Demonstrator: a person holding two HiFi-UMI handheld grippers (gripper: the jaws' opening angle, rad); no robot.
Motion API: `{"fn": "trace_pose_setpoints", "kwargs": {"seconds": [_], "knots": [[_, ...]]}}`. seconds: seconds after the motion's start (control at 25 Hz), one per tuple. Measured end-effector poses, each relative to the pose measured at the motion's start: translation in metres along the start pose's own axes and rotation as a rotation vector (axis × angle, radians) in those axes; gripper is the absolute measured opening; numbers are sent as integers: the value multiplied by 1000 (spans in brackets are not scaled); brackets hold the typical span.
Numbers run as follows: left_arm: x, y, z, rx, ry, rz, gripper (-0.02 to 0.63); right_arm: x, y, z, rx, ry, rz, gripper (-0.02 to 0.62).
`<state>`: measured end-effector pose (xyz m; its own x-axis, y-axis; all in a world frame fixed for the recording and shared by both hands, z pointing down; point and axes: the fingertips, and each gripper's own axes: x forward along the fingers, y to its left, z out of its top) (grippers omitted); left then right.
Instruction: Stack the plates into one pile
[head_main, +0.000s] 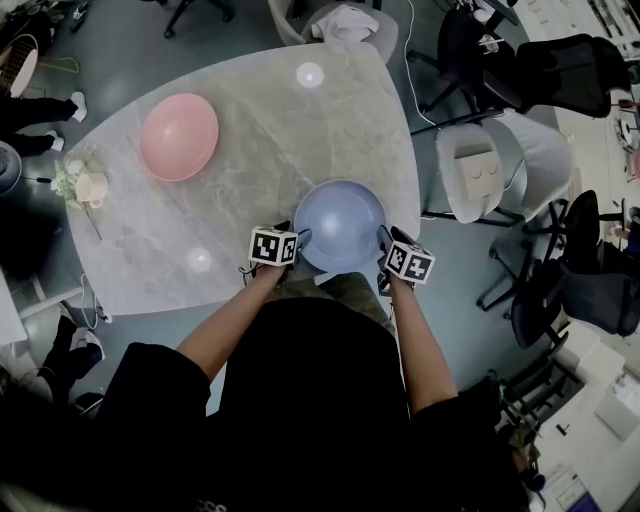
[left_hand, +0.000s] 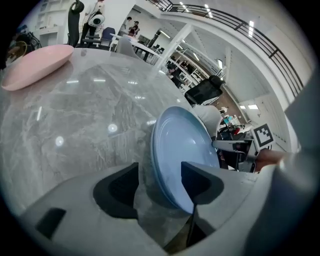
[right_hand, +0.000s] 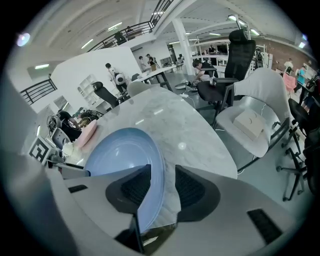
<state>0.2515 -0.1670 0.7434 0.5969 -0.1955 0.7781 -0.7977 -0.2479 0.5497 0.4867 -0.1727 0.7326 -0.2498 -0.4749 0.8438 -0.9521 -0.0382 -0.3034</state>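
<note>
Left claw (head_main: 298, 239) and right claw (head_main: 384, 237): both are standing open. I am bracketing the blue plate (head_main: 340, 225) from opposite sides. In each gripper view the rim is passing between the jaws with a gap showing, so I am reading both as released, nothing clamped.

The blue plate is sitting at the near edge of the table (head_main: 280, 130), right in front of me.

Handling, my judgement: I am treating it as stiff and glazed, so slick under the pads and likely to chip if it drops or lands hard. Weight is looking moderate, and two claws are making sense. The best hold is looking like the rim at these same two opposite points, with pads closing over the lip and both sides kept level so it is not tipping out.

Farther out, to the left: the pink plate (head_main: 179, 136) is lying well apart from the blue one, with bare table between them. I am judging that stretch to be an unobstructed carry.

At the table's left edge a cup (head_main: 90, 187) with small flowers is standing near the pink plate. I am noting it as the one thing to keep clear of when setting down.

Beyond the table on the right: a white chair (head_main: 500, 165) carrying a box (head_main: 478, 170), then black chairs (head_main: 560, 70). None are in the path.
</note>
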Motion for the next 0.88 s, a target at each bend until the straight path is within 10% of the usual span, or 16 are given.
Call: {"fn": "trace_pose_setpoints", "kwargs": {"seconds": [0.52, 0.88], "knots": [[19, -20, -2, -26, -29, 46, 262, 14, 5, 9, -194, 99, 169, 120], [22, -10, -6, -232, -124, 110, 252, 32, -1, -1, -236, 195, 248, 107]]}}
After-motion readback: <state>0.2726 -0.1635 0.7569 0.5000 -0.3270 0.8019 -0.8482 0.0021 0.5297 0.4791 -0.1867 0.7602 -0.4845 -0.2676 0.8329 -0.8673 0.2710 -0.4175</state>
